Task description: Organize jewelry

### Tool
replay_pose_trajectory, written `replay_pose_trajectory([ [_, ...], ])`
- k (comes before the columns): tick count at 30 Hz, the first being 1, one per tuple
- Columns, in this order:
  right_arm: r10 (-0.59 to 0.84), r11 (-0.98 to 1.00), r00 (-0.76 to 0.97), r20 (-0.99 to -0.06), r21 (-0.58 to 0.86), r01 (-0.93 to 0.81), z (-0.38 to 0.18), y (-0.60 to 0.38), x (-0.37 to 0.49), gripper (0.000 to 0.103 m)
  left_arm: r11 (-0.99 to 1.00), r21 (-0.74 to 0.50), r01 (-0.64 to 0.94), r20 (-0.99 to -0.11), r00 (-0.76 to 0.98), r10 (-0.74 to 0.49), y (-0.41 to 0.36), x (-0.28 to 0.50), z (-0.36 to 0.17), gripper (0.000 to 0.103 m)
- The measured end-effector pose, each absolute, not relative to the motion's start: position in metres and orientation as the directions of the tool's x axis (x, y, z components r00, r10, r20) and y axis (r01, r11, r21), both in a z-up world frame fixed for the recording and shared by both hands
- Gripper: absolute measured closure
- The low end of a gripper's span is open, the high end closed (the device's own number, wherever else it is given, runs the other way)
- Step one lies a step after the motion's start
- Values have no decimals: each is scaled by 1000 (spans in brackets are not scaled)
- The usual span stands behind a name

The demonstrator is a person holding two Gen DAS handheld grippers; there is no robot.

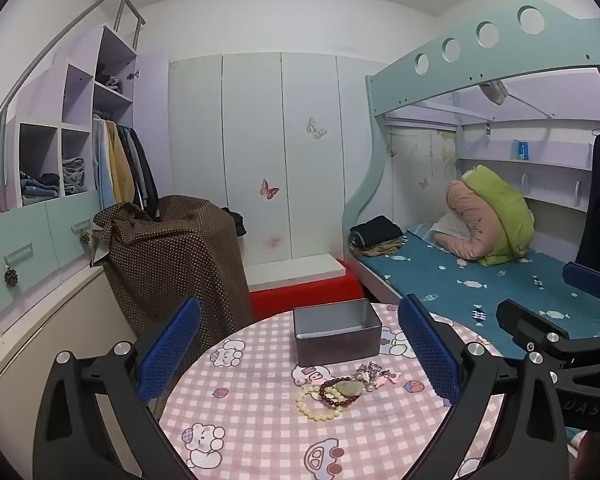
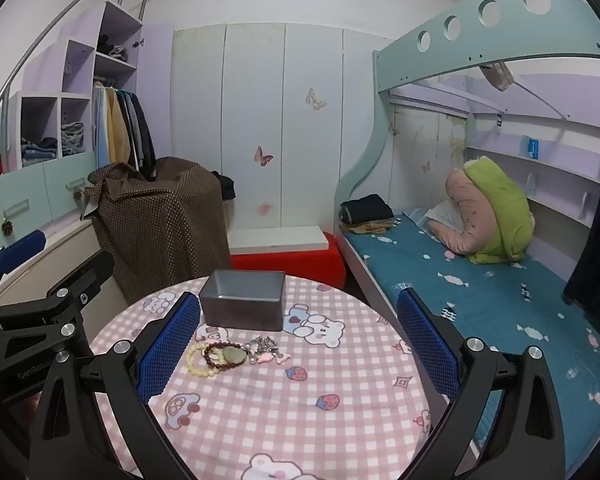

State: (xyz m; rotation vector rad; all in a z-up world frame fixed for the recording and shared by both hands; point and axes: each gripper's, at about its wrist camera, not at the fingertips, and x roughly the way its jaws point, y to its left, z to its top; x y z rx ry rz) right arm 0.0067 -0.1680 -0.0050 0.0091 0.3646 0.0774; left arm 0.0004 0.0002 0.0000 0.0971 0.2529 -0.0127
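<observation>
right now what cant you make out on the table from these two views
- Box floor: both views, hidden by its near wall, so contents unknown.
- Silver and pink charm pile: both views, too small and tangled to count pieces.
- Pendant: left view, lies over the red beads and cream beads, hiding their overlap.
- Table near edge: cut off by both frames' lower edges.

Small silver jewelry pieces (image 1: 374, 372) beside the bracelets too tangled to identify
</observation>
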Motion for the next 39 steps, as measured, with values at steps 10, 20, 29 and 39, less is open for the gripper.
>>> replay_pose_trajectory([
  [10,76,997,930,-360,19,-74,-5,-168,6,7,994,106,17,-239,971,8,0,-1,-4,7],
  [20,72,997,929,-363,12,-72,-6,-165,8,7,995,98,22,-255,967,4,2,3,-5,7],
  [29,72,997,929,-363,15,-72,-6,-167,6,7,995,98,25,-255,967,1,5,3,-3,7],
  [39,74,997,930,-359,17,-73,-1,-167,5,7,995,98,25,-251,968,1,5,1,-3,7],
])
